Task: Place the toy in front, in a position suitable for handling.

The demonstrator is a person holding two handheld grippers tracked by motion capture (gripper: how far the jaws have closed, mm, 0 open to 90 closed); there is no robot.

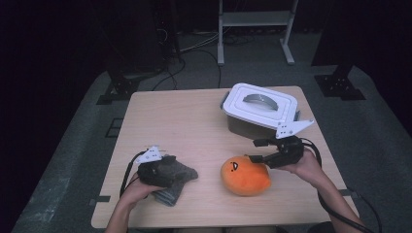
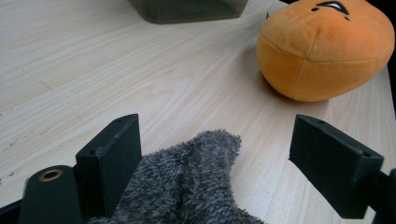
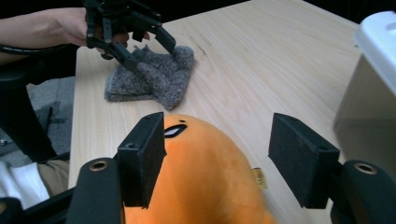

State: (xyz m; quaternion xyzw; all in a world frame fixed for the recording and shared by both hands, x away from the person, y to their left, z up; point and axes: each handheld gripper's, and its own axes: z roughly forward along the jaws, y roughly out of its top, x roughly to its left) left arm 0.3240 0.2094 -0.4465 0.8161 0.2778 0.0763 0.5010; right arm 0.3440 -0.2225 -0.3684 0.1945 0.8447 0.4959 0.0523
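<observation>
A grey fuzzy cloth (image 1: 170,194) lies bunched at the table's front left. My left gripper (image 1: 175,167) stands open over it. In the left gripper view the cloth (image 2: 196,182) rests against one jaw and the other jaw stands well apart from it. An orange plush toy (image 1: 245,177) with a drawn face sits at the front middle. My right gripper (image 1: 253,150) hovers open just over the toy's far right side. In the right gripper view its jaws straddle the top of the toy (image 3: 205,177) without squeezing it.
A grey box with a white handled lid (image 1: 260,109) stands at the back right of the wooden table (image 1: 184,121), close behind the right gripper. Bare wood lies between the cloth and the box. Stands and cables sit on the dark floor beyond.
</observation>
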